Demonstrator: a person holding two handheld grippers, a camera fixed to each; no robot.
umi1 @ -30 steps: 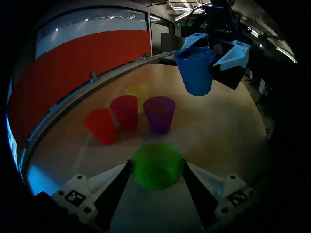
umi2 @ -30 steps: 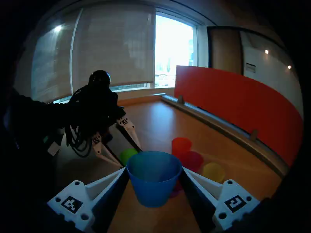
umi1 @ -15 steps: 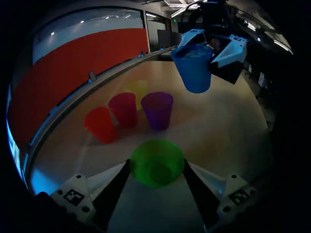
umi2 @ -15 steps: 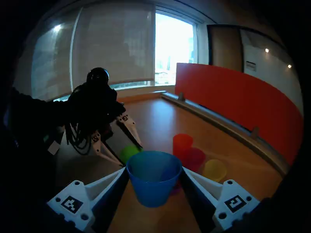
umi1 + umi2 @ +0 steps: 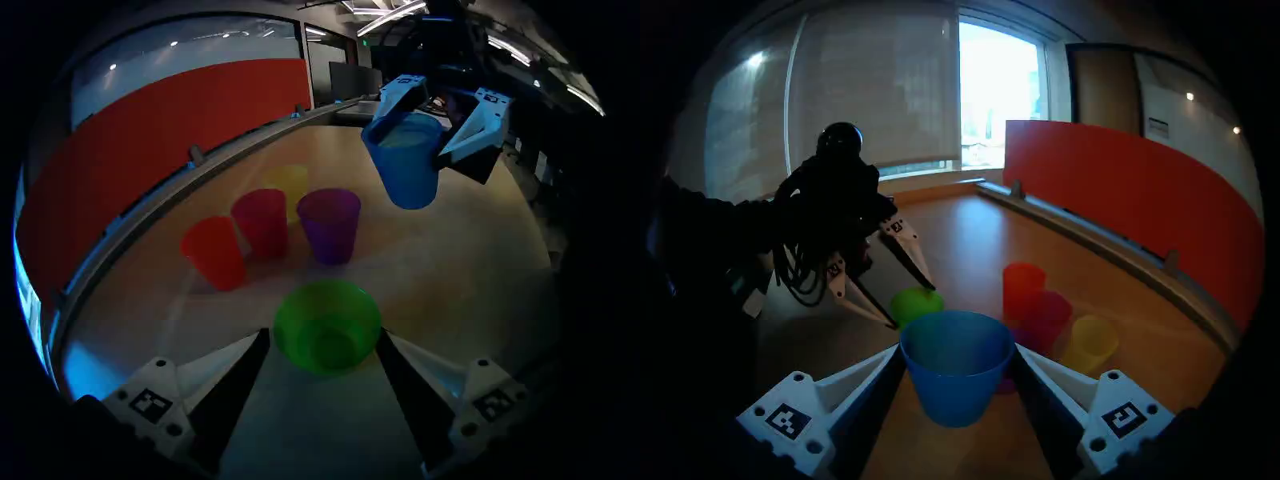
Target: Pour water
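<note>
In the left gripper view my left gripper [image 5: 324, 352] is shut on a green cup [image 5: 327, 324], held upright over the wooden table [image 5: 464, 264]. Farther off hangs my right gripper [image 5: 436, 120], shut on a blue cup [image 5: 404, 164] that tilts a little and holds liquid. In the right gripper view the right gripper [image 5: 958, 376] clasps the blue cup [image 5: 957, 364] between its fingers. Beyond it the left gripper [image 5: 888, 280], in a dark-sleeved hand, carries the green cup [image 5: 916, 304].
On the table stand an orange cup [image 5: 214, 252], a red cup [image 5: 261, 222], a purple cup [image 5: 329, 225] and a yellow cup [image 5: 286, 180] in a cluster. A rail [image 5: 160, 200] and an orange wall panel [image 5: 144, 136] run along the table's far edge.
The blue cup has dropped slightly and tipped more toward the green cup. Seen from the right gripper, the left gripper with the green cup has risen and the standing cups show more fully.
</note>
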